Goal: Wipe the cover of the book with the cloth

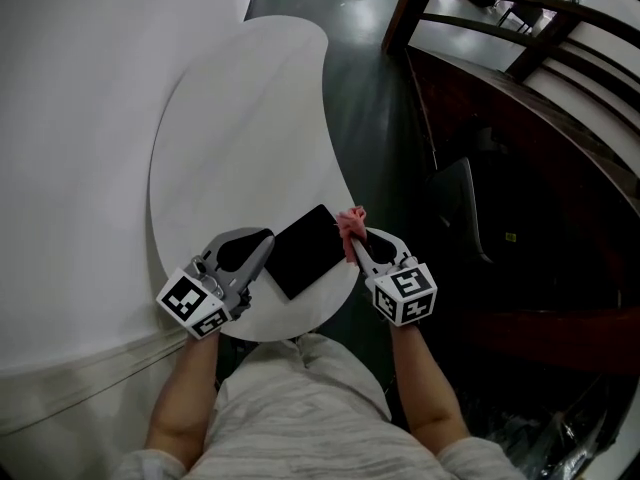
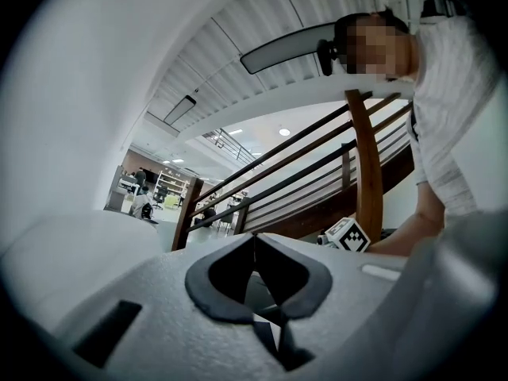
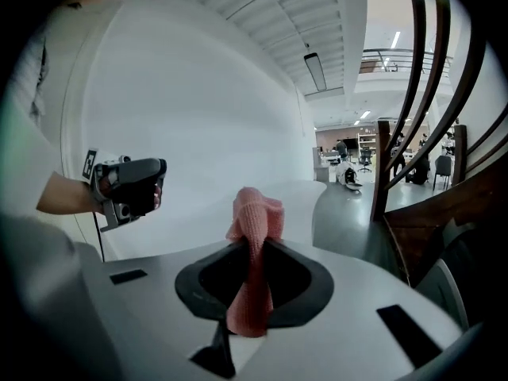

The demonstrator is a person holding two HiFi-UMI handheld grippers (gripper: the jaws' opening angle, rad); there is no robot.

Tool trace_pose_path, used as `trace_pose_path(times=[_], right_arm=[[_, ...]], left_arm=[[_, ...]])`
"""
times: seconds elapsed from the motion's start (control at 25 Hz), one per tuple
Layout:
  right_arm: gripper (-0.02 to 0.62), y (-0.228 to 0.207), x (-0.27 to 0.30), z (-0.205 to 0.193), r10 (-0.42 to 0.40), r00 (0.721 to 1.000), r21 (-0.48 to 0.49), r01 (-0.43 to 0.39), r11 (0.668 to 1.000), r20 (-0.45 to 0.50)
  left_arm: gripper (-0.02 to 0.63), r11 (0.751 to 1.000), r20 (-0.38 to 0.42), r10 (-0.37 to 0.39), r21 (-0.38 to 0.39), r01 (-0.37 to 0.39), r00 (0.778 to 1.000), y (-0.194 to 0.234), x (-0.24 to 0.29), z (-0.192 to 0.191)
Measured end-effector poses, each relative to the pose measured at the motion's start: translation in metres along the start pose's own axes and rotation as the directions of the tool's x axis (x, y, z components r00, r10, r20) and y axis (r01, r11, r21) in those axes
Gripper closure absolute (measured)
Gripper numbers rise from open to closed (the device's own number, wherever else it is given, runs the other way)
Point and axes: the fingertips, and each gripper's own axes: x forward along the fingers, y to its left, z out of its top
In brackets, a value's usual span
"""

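Note:
A black book [image 1: 305, 251] lies flat on the near end of the white kidney-shaped table [image 1: 240, 118]. My right gripper [image 1: 354, 236] hovers at the book's right edge, shut on a bunched pink cloth [image 1: 350, 224]. In the right gripper view the cloth [image 3: 255, 217] stands up between the closed jaws of that gripper [image 3: 254, 246] and hangs down in front of them. My left gripper [image 1: 265, 244] sits just left of the book, shut with nothing in it; its jaws meet in the left gripper view [image 2: 254, 240]. The book does not show in either gripper view.
A white wall [image 1: 70, 118] borders the table's left. Dark floor [image 1: 370, 98] and a brown wooden stair railing [image 1: 500, 28] lie to the right. The table's near edge is over the person's lap [image 1: 300, 388]. The far half of the table is bare.

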Motion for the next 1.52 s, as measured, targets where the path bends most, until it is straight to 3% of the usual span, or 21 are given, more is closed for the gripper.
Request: trace_pose_path(times=[0.56, 0.96, 1.32, 1.52], right_arm=[[0.543, -0.026, 0.055, -0.071, -0.039, 0.968, -0.064, 0.023, 0.998, -0.249], [0.543, -0.027, 0.076, -0.096, -0.049, 0.945, -0.105, 0.015, 0.994, -0.323], [0.543, -0.022, 0.084, -0.11, -0.11, 0.916, -0.123, 0.068, 0.99, -0.386], [0.543, -0.013, 0.088, -0.11, -0.098, 0.915, -0.138, 0.047, 0.989, -0.392]], left_arm=[[0.589, 0.998, -0.049, 0.024, -0.052, -0.026, 0.999, 0.027, 0.022, -0.031], [0.589, 0.999, -0.077, 0.03, -0.042, -0.034, 0.997, 0.036, 0.03, -0.04], [0.589, 0.999, -0.082, 0.016, -0.039, -0.019, 0.997, 0.031, 0.03, -0.042], [0.589, 0.999, -0.083, 0.018, -0.037, -0.021, 0.996, 0.031, 0.025, -0.038]])
